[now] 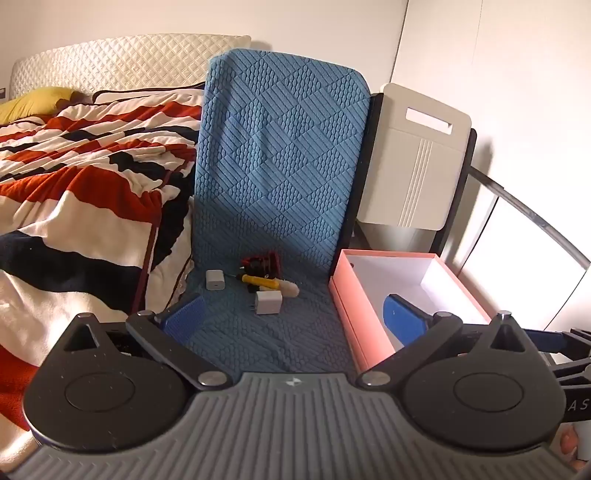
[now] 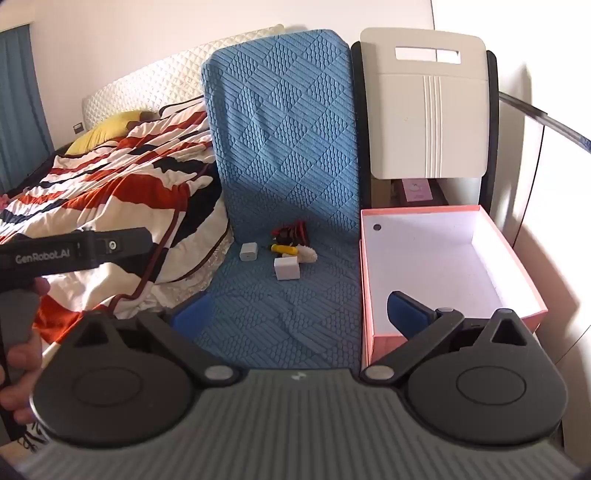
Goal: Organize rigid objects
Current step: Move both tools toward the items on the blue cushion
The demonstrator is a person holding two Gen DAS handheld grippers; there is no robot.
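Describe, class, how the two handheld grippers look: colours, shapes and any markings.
Each gripper, left and right, has a grey ribbed body with a small pale logo, two round black housings, black linkage bars on silver pivots, and blue fingers. The right wrist view also shows the left gripper's black side, lettered "GenRobot.AI" in white, above a grey handle.

Bedroom, daylit. Walls [image 1: 129, 18] plain white, running from 9 to 3 o'clock. Bed at 9 o'clock: cream quilted headboard [image 1: 122, 62] against the wall, yellow pillow [image 1: 33, 101] at 10, striped blanket [image 1: 74, 177] in red, white and navy, rumpled. Blue textured mat [image 1: 284, 147] at 12, standing upright and folding forward over the surface. White panel [image 1: 413, 158] with slot handle at 1 o'clock, in a black frame. Teal curtain [image 2: 18, 92] at 10 in the right view. Bright light on the white surface at 3 o'clock.
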